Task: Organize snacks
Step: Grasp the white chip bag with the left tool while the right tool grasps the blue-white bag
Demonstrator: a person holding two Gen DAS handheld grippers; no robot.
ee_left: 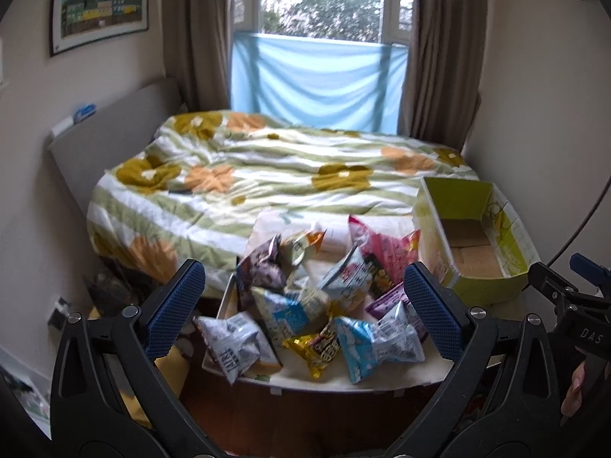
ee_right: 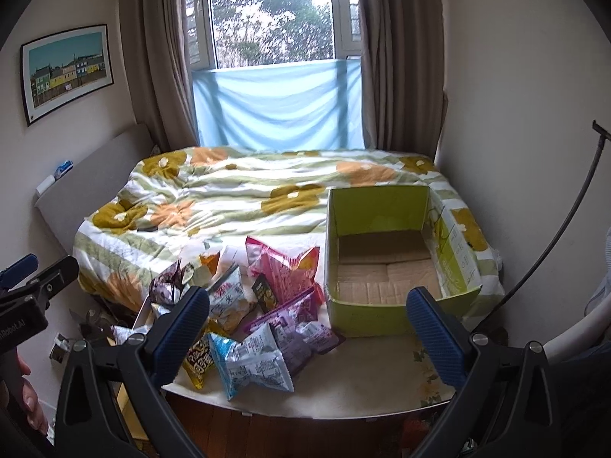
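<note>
Both tongs, left tongs (ee_left: 305, 301) and right tongs (ee_right: 309, 328), hang spread wide, gripping nothing.
Snack bags (ee_left: 305, 305) lie heaped beside my green box (ee_right: 382, 252) on the bed (ee_right: 229, 198).

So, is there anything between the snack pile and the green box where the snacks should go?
Nothing visible. The snack pile lies just left of the green box, whose open top is unobstructed and whose inside looks empty. Only the box's own low wall must be cleared.
</note>
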